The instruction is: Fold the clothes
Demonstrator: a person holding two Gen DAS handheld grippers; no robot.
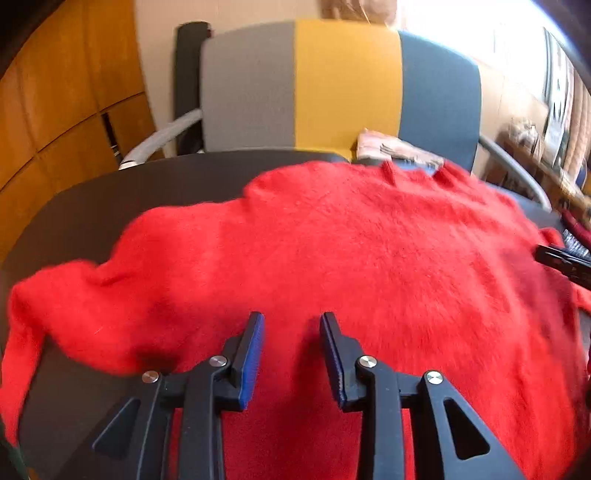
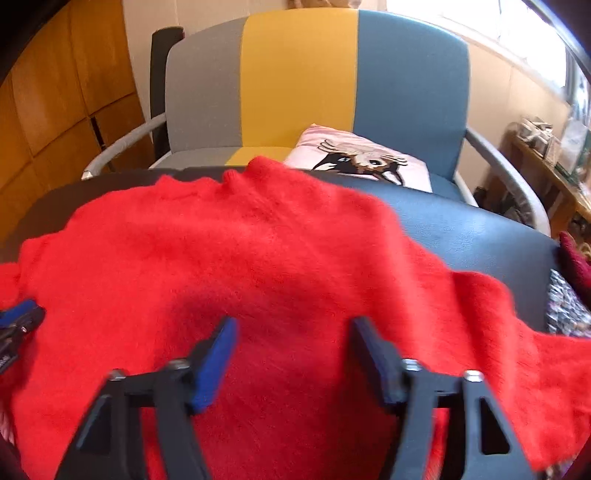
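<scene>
**Sweater spread flat, first fold not yet begun**

The red sweater [image 1: 369,258] lies spread across the dark surface [image 1: 147,192], its sleeves trailing out to each side. The left gripper [image 1: 291,325] and right gripper [image 2: 291,328] hover over its near part, jaws spread, pinching nothing. Next, I'd guess, each must pinch a sleeve or edge and carry it inward.

**A bright corner behind the dark bench**

A dark bench [image 1: 110,206] fills the foreground. Behind it stands an armchair [image 2: 295,81] with a back in grey, yellow and blue stripes and pale curved armrests; a pink printed cushion [image 2: 362,158] rests on its seat. Warm wood panelling [image 1: 66,96] covers the left wall, beside cream plaster. Daylight pours through a window [image 1: 480,33] at the upper right, above a cluttered wooden shelf [image 2: 546,155].
</scene>
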